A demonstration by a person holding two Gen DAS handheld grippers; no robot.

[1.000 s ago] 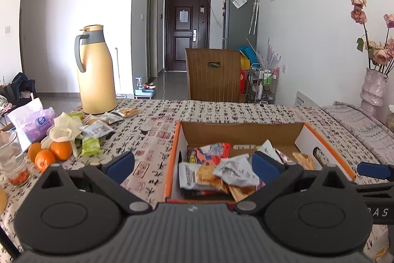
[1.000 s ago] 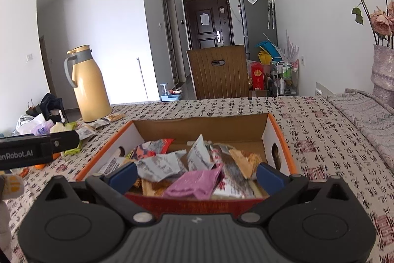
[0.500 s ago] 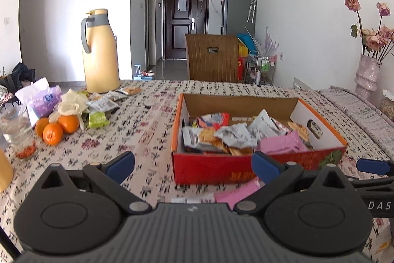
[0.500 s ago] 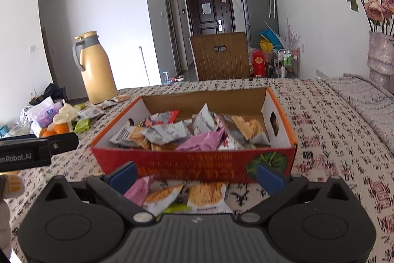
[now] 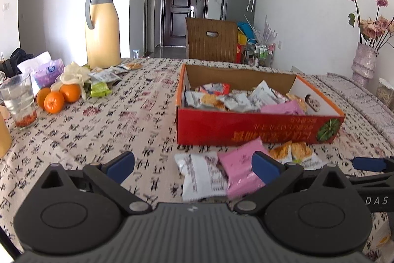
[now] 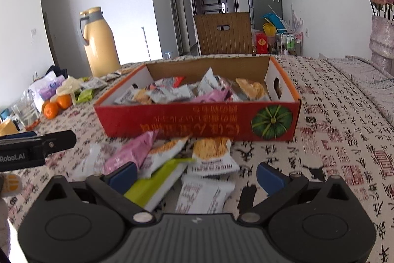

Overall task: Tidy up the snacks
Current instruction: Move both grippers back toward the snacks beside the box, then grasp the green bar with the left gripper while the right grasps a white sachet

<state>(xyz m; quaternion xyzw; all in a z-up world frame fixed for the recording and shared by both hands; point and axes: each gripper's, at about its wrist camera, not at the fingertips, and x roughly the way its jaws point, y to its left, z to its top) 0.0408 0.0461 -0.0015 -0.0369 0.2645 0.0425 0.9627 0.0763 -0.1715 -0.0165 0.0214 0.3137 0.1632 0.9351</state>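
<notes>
Patterned tabletop [image 5: 128,120] is strewn with loose snack packets [image 6: 170,159] just before the red box [image 6: 197,122]. Both the left hand-held gripper [image 5: 194,164] and right hand-held gripper [image 6: 195,175] are held open, empty. Overlapping wrappers could be pinched together, since they are stacked.

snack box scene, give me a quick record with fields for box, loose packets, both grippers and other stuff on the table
box: red cardboard box, open, full of packets
loose packets: pink packet, green packet and white ones lie on the tablecloth before the box
left gripper: jaws open, empty
right gripper: jaws open, empty
other: thermos, oranges, glass
</notes>
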